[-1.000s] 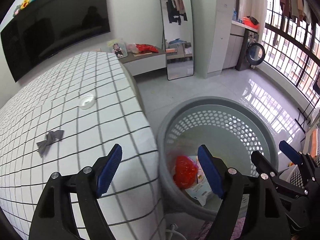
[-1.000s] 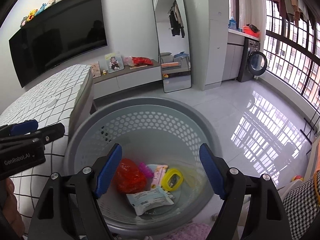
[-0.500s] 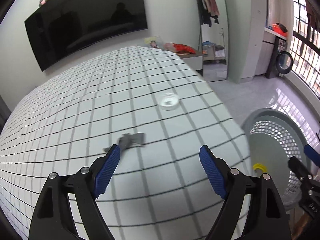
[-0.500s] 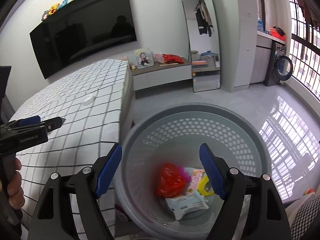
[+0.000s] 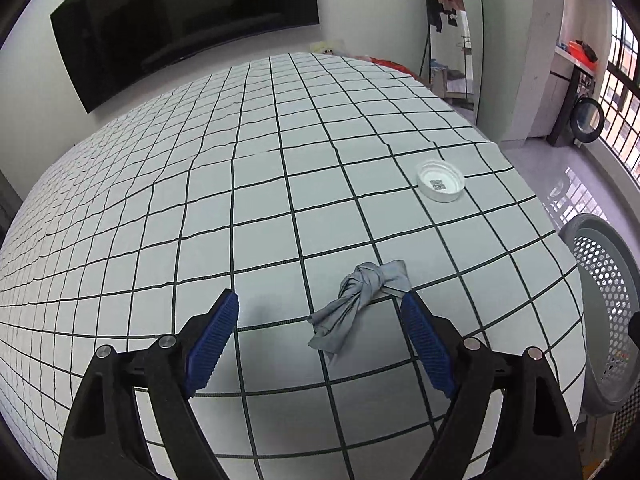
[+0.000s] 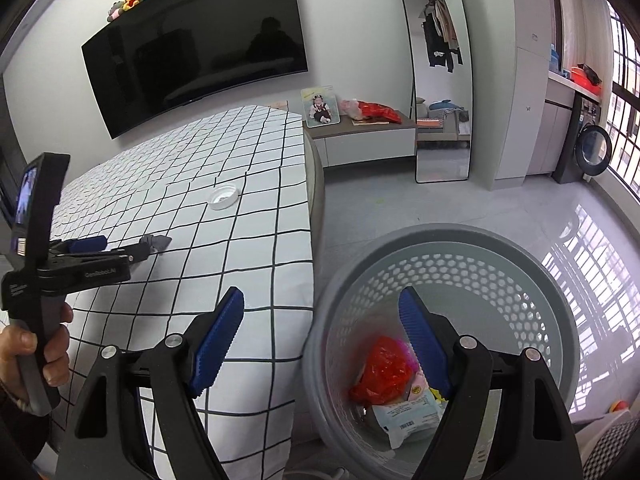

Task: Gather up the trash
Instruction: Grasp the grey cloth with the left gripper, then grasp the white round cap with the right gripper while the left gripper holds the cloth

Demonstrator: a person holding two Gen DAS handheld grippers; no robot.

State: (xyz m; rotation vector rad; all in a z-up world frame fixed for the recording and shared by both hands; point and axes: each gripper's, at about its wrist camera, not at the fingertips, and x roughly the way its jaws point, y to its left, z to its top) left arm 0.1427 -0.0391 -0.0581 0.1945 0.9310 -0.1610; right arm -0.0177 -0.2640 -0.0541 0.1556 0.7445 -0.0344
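Observation:
A knotted grey cloth scrap (image 5: pixel 357 304) lies on the checked bed (image 5: pixel 280 184), between the tips of my open, empty left gripper (image 5: pixel 320 316), nearer its right finger. A white plastic lid (image 5: pixel 440 185) lies farther off to the right; it also shows in the right wrist view (image 6: pixel 223 197). The grey perforated basket (image 6: pixel 552 280) stands on the floor beside the bed and holds a red bag (image 6: pixel 382 372) and wrappers. My right gripper (image 6: pixel 320 320) is open and empty over the basket's left rim. The left gripper (image 6: pixel 102 250) shows there low over the cloth (image 6: pixel 158 241).
The basket's rim (image 5: pixel 600 280) sits past the bed's right edge. A wall TV (image 6: pixel 196 56), a low cabinet (image 6: pixel 360 136) with a photo and bags, a standing mirror (image 6: pixel 438 80) and a washing machine (image 6: pixel 592 152) line the far side. Glossy floor lies between.
My left gripper has swung from over the basket to the bed and closed in on the grey cloth. My right gripper has drifted left, from over the basket's middle to its left rim.

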